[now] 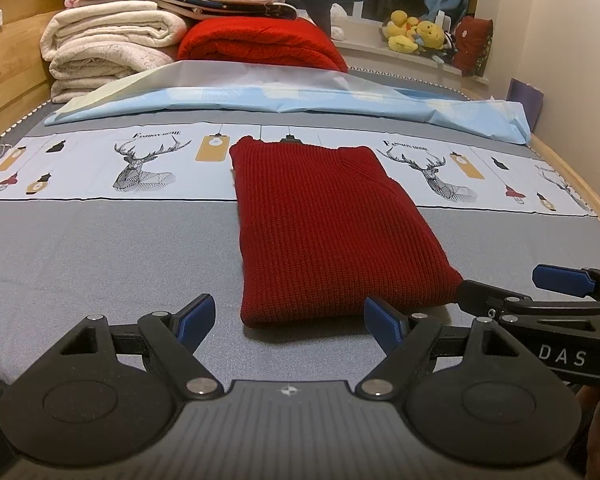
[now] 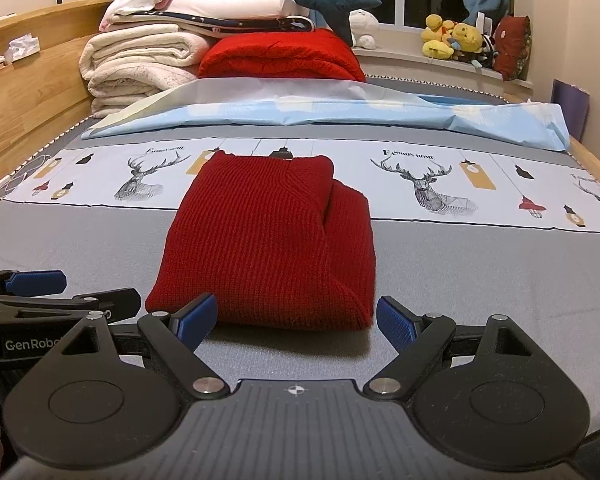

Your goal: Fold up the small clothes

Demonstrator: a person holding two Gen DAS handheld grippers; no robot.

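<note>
A dark red knit sweater (image 1: 328,232) lies folded into a long rectangle on the grey bed sheet (image 1: 100,256); it also shows in the right wrist view (image 2: 268,240), with a folded-over layer on its right side. My left gripper (image 1: 288,320) is open and empty, just short of the sweater's near edge. My right gripper (image 2: 296,320) is open and empty, its fingers either side of the near edge, not touching it. Each gripper shows from the side in the other's view: the right one (image 1: 512,292) and the left one (image 2: 84,292).
A light blue folded sheet (image 1: 300,100) lies across the bed behind the sweater. Stacked cream blankets (image 1: 108,52) and a bright red blanket (image 1: 260,40) sit at the far end. A wooden bed frame (image 1: 8,60) runs along the left. Plush toys (image 1: 416,32) line the windowsill.
</note>
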